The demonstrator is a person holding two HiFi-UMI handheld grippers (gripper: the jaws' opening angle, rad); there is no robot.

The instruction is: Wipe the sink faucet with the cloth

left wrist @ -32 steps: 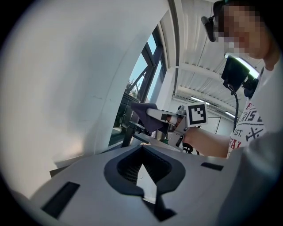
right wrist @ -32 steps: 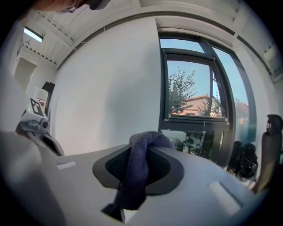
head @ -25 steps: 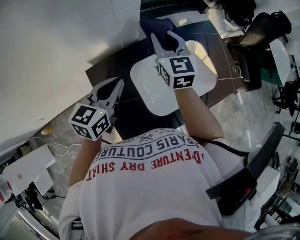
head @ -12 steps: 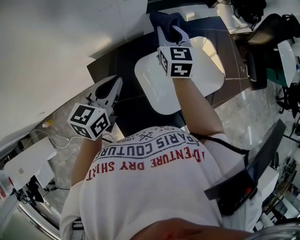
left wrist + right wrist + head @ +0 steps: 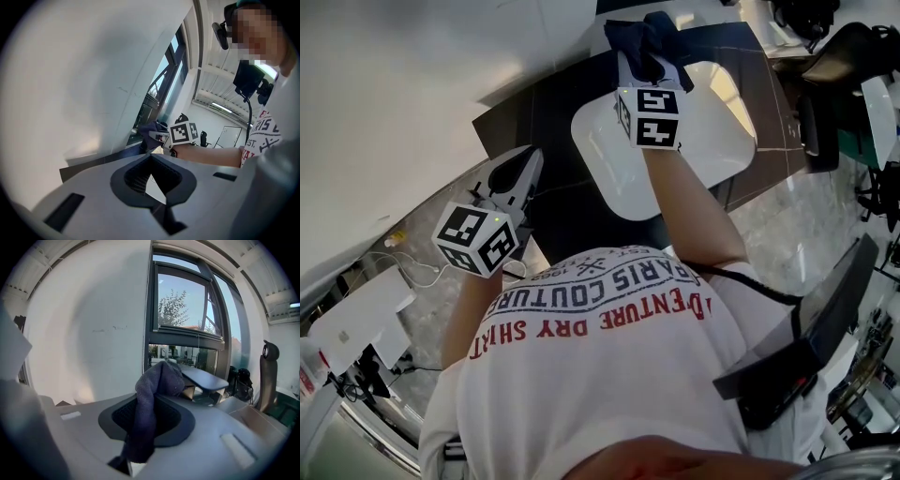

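In the head view my right gripper (image 5: 649, 60) is shut on a dark blue cloth (image 5: 637, 36) at the far rim of the white sink basin (image 5: 712, 131). The bunched cloth covers whatever stands there. Seen from the right gripper view, the cloth (image 5: 149, 399) hangs pinched between the jaws of the right gripper (image 5: 147, 420), and a flat grey spout-like piece (image 5: 205, 378) juts out just behind it. My left gripper (image 5: 512, 180) hangs shut and empty over the dark counter, left of the basin. The left gripper view shows its closed jaws with nothing in them.
The basin sits in a dark countertop (image 5: 548, 117) against a white wall (image 5: 394, 103). A window (image 5: 183, 315) lies beyond the sink. Office chairs (image 5: 839, 66) stand at the right, and a white device with cables (image 5: 352, 323) sits low on the left.
My right gripper has carried the cloth farther away, up to the basin's far rim. The left gripper has hardly shifted.
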